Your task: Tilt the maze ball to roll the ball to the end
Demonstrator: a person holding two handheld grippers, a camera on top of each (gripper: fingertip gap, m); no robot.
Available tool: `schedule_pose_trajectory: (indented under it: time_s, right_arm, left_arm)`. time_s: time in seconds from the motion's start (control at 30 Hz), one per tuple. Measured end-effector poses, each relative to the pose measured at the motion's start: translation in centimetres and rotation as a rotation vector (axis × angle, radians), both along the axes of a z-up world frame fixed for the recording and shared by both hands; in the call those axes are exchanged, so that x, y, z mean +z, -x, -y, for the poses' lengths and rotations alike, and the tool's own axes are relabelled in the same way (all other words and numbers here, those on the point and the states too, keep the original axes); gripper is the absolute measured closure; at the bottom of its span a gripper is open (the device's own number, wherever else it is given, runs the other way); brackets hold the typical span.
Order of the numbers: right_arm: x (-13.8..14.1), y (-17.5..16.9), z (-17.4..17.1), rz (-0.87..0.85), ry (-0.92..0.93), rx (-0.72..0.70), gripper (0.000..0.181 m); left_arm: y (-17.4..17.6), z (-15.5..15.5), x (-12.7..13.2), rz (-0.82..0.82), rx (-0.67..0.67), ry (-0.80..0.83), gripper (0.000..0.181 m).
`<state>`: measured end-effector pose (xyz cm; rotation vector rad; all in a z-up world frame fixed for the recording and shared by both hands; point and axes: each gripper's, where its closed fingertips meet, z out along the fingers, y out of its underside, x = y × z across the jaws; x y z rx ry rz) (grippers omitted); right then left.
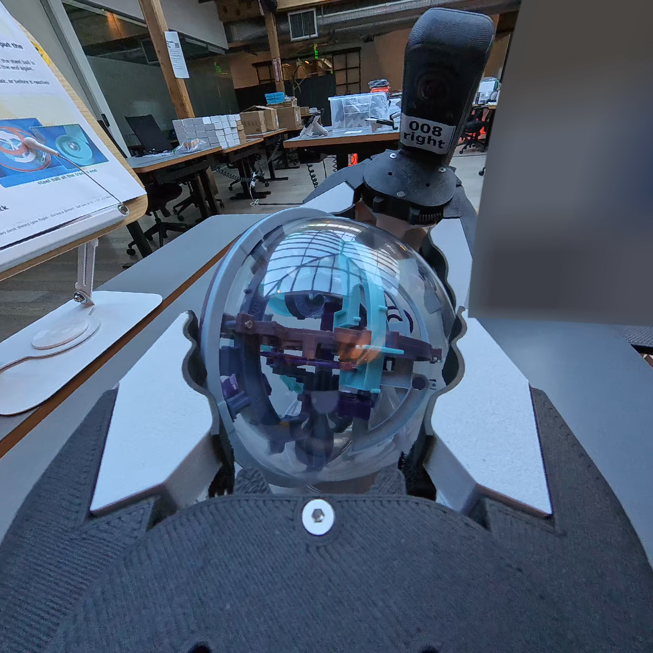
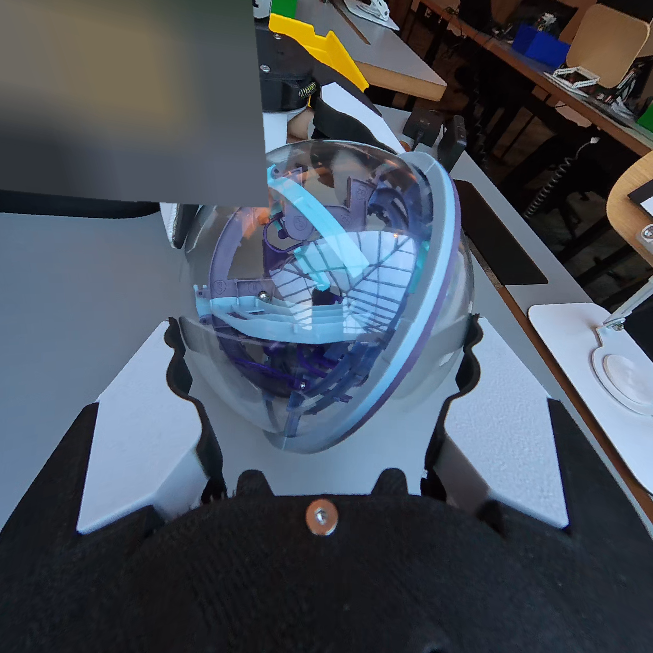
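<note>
The maze ball [image 1: 328, 346] is a clear sphere with a grey equator ring and teal and purple tracks inside. My left gripper [image 1: 325, 318] is shut on it, its fingers pressing both sides. My right gripper [image 2: 323, 321] is shut on the same maze ball [image 2: 335, 300] from the opposite side. The ring stands tilted in both views. A small steel ball [image 2: 263, 295] sits on a pale track at the left inside the sphere. The right gripper's body [image 1: 406, 183] shows behind the sphere, and the left gripper's yellow-and-black body [image 2: 318, 46] shows beyond it in the right wrist view.
The grey table [image 1: 159, 268] lies below, with a wood-trimmed edge. A document stand holds an instruction sheet [image 1: 53, 123] on a white base [image 1: 70, 335], which also shows in the right wrist view [image 2: 600, 353]. A black mat [image 2: 494, 240] and a black adapter [image 2: 424, 123] lie beyond the sphere.
</note>
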<state>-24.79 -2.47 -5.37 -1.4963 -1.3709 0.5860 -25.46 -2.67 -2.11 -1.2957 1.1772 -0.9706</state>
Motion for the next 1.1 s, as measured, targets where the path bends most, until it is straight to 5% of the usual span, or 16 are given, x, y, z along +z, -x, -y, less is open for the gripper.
schedule_pose_trajectory:
  time_s: [1.1]
  right_arm:
    - [-0.32, 0.34, 0.28, 0.098, -0.1, -0.038, 0.025]
  left_arm:
    - [0.53, 0.4, -0.03, 0.02, -0.05, 0.005, 0.047]
